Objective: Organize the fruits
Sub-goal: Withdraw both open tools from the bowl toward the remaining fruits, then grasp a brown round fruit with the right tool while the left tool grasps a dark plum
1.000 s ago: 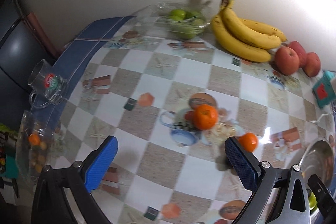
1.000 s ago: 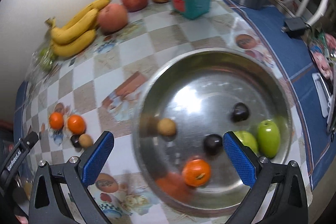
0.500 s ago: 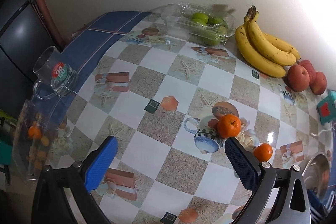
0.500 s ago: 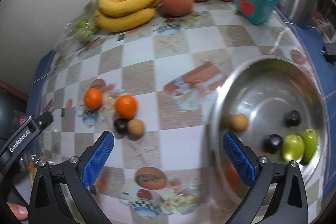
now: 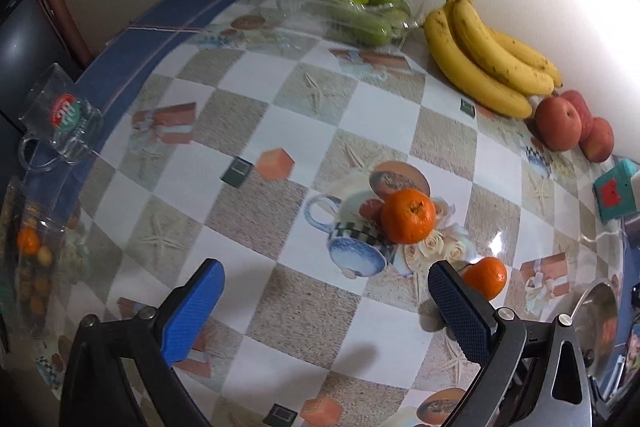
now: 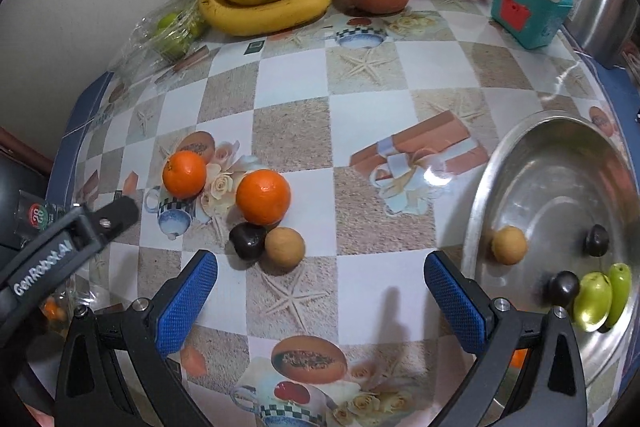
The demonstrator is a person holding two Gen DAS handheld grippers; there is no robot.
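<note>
Only the right view shows the bowl's (image 6: 486,187) inside; both claws, left (image 5: 326,303) and right (image 6: 320,291), gape apart, empty, over the worktop (image 6: 296,79).

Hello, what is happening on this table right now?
A person holds two grippers and is sorting fruit. The left gripper and right gripper are both open and empty. Two oranges, a dark fruit and a tan fruit lie on the table; the metal bowl already holds several small fruits.

The metal bowl (image 6: 484,187) is cut off by the frame's right edge, its orange fruit (image 6: 518,358) mostly hidden.
</note>
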